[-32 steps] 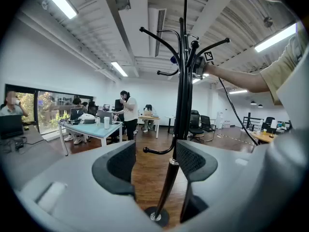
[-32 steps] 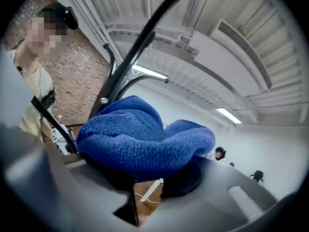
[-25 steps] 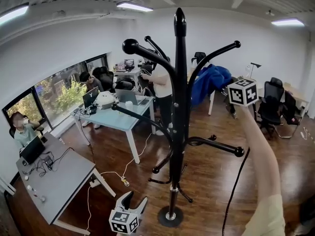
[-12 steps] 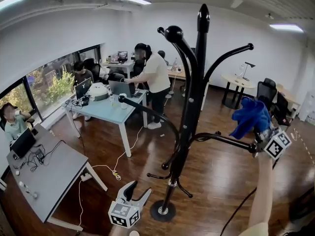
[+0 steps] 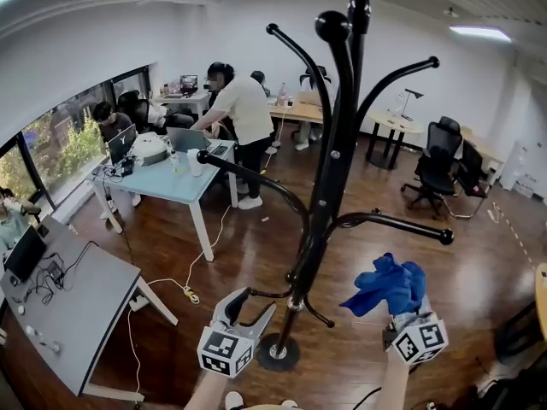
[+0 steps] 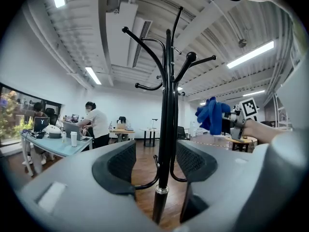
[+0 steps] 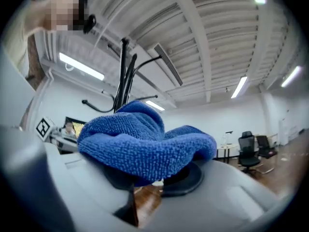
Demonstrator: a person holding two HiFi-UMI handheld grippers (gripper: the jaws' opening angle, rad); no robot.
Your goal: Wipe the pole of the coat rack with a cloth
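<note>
The black coat rack (image 5: pixel 332 169) stands on the wood floor, its round base (image 5: pixel 279 354) near the bottom of the head view. My left gripper (image 5: pixel 254 302) is open, low down just left of the pole's foot. In the left gripper view the pole (image 6: pixel 163 144) lines up between the open jaws of the left gripper (image 6: pixel 154 162), a little ahead of them. My right gripper (image 5: pixel 398 304) is shut on a bunched blue cloth (image 5: pixel 386 284), low and to the right of the pole, apart from it. The cloth (image 7: pixel 145 141) hides the tips of the right gripper (image 7: pixel 154 172).
A light blue table (image 5: pixel 175 182) and a grey desk (image 5: pixel 77 306) with laptops stand to the left, with people seated and standing there. White cables (image 5: pixel 184 293) trail on the floor. Office chairs (image 5: pixel 434 165) and a round table (image 5: pixel 395 125) stand at the back right. A rack arm (image 5: pixel 402 226) juts right above the cloth.
My right gripper has come down with the cloth from high beside the rack's upper arms to low at the pole's right. The left gripper has stayed near the base.
</note>
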